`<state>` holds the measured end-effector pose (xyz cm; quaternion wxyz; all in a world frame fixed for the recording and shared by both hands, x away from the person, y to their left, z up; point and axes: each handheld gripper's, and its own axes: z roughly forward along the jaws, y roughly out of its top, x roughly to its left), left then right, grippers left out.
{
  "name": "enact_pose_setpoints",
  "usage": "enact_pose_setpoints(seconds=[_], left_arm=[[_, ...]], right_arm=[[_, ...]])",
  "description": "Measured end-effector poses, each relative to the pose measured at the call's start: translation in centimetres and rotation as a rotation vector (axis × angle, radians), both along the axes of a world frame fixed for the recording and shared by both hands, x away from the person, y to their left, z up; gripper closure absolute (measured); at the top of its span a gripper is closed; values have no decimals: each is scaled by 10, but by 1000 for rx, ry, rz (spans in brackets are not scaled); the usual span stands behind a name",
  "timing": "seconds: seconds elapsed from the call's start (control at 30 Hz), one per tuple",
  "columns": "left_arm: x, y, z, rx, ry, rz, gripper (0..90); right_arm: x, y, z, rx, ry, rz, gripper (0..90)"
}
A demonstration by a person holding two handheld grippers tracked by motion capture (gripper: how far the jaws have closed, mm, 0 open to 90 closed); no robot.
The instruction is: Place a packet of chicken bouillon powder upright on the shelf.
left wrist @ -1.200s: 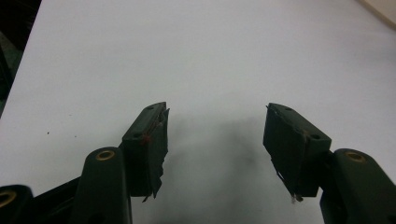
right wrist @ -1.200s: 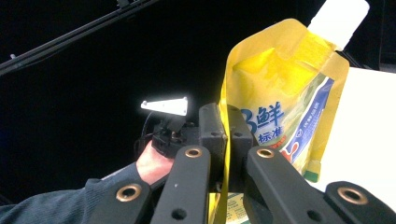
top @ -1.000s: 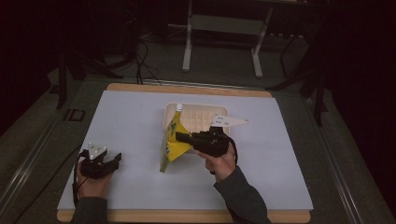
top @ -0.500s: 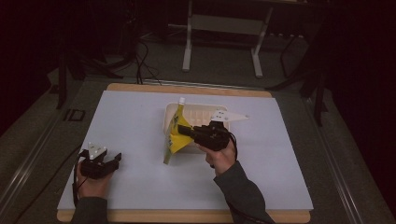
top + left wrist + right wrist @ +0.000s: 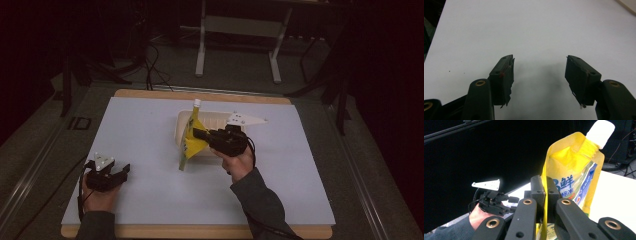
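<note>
1. Near the middle of the bench (image 5: 145, 125), the right claw (image 5: 199, 134) is clamped on a yellow pouch (image 5: 189, 142) and holds it up off the white surface.
2. Its jaws pinch the pouch's flat side seam between them (the right gripper view shows the seam pressed tight between the two black pads (image 5: 537, 188)).
3. That pouch (image 5: 571, 177) stands roughly upright in the grip, its white cap (image 5: 601, 131) at the top, with blue print on its face.
4. From above, the pouch hangs in front of the near left part of a pale tray (image 5: 220, 120), its cap toward the far edge of the bench and its lower end just over the white surface.
5. At the near left corner of the bench, the left claw (image 5: 122, 170) sits low, well apart from the pouch and tray.
6. Its jaws stand apart with nothing between them; the left gripper view shows bare white surface in the gap between the pads (image 5: 506, 77).
7. A grey sleeve (image 5: 260, 200) covers the right forearm.
</note>
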<state>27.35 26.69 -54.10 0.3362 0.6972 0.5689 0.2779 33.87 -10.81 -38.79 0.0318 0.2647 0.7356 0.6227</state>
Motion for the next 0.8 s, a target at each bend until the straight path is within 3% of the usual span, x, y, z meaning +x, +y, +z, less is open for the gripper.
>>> enact_pose_setpoints(seconds=[0.8], left_arm=[[0, 0, 0, 0, -1, -1, 397]], right_arm=[[19, -1, 6, -61, -36, -79, 895]])
